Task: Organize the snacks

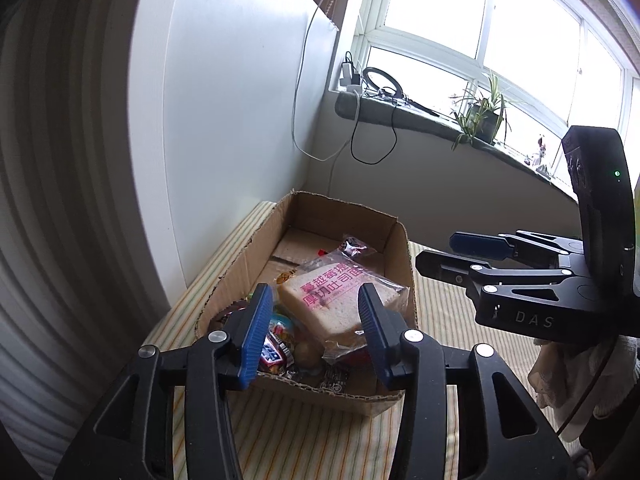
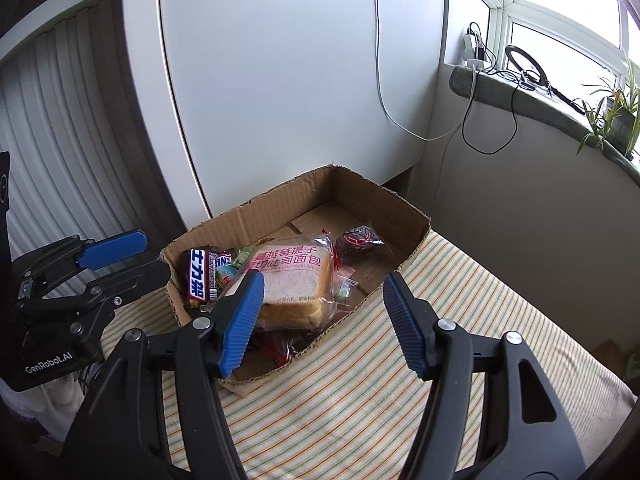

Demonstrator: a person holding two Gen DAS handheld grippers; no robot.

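Both my left gripper (image 1: 316, 332) and right gripper (image 2: 322, 320) hang released, holding nothing. The bagged bread (image 2: 294, 280) lies in the cardboard box (image 2: 256, 216).

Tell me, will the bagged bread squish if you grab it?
Probably. The toast bread looks soft and thick, so hard pinching would likely dent it. Its clear wrapper looks shiny and loose, so it may slip or crinkle. It seems light for its size.
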